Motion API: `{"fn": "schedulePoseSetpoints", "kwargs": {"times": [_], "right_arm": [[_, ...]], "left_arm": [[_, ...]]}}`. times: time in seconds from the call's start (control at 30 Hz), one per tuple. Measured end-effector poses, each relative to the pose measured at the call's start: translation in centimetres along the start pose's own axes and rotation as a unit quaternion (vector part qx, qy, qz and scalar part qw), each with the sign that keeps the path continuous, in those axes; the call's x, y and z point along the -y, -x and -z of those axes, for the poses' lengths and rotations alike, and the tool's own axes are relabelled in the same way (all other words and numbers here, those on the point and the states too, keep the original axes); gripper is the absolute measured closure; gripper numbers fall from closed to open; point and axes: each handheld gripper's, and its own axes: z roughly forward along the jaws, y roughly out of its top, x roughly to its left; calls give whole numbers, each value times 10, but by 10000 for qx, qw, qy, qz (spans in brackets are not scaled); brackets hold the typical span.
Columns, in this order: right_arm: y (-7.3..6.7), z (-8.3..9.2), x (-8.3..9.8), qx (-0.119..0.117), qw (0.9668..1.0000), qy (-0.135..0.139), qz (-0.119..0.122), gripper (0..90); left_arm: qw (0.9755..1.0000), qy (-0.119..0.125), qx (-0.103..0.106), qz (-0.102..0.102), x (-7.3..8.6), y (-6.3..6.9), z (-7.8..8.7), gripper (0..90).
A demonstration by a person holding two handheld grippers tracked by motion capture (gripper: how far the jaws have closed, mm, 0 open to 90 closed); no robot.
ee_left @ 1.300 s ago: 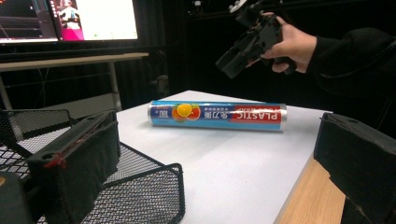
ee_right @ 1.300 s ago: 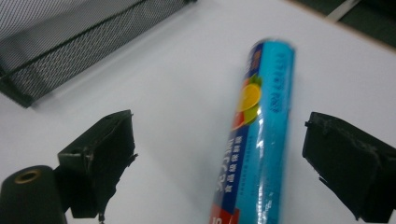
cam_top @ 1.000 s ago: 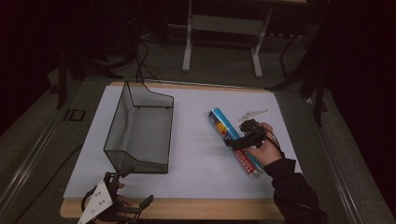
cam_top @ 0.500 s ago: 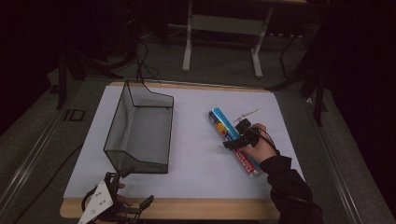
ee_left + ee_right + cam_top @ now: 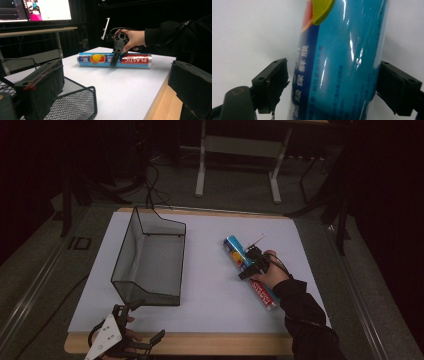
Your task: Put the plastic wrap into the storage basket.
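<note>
A blue plastic-wrap roll (image 5: 234,247) with an orange picture lies diagonally on the white sheet, right of centre. My right gripper (image 5: 248,269) points down over its middle, jaws straddling it. In the right gripper view the roll (image 5: 337,62) sits between the pads, with a thin gap still at the left pad (image 5: 272,82). These jaws have just been closing around the roll. In the left gripper view, the right gripper (image 5: 113,61) stands on the roll (image 5: 100,59). My left gripper (image 5: 142,322) rests at the table's near left edge, open with nothing between its jaws.
A black wire-mesh basket (image 5: 175,265) stands left of centre on the white sheet (image 5: 210,285), its near corner (image 5: 75,100) right in front of my left gripper (image 5: 117,82). The wooden table edge (image 5: 215,345) runs along the front. A desk frame and cables stand behind the table.
My right gripper has come down onto the middle of the roll, and its jaws now stand closer together around it. The left gripper, the basket and the roll stay put.
</note>
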Motion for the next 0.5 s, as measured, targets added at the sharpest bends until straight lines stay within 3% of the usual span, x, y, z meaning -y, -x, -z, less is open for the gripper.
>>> {"fn": "schedulePoseSetpoints", "kwargs": {"times": [0.17,0.37,0.43,0.5], "right_arm": [[0,-3,-8,194,9993,-325,-32,209],[-1,-6,-16,219,9973,-702,-13,232],[-3,-11,-20,216,9943,-1049,4,261],[-4,-11,-22,225,9932,-1139,-11,281]], "left_arm": [[10000,20,24,10,0,0,0,11],[10000,14,32,10,0,0,0,11],[10000,9,35,8,0,0,0,11],[10000,17,44,13,0,1,0,11]]}}
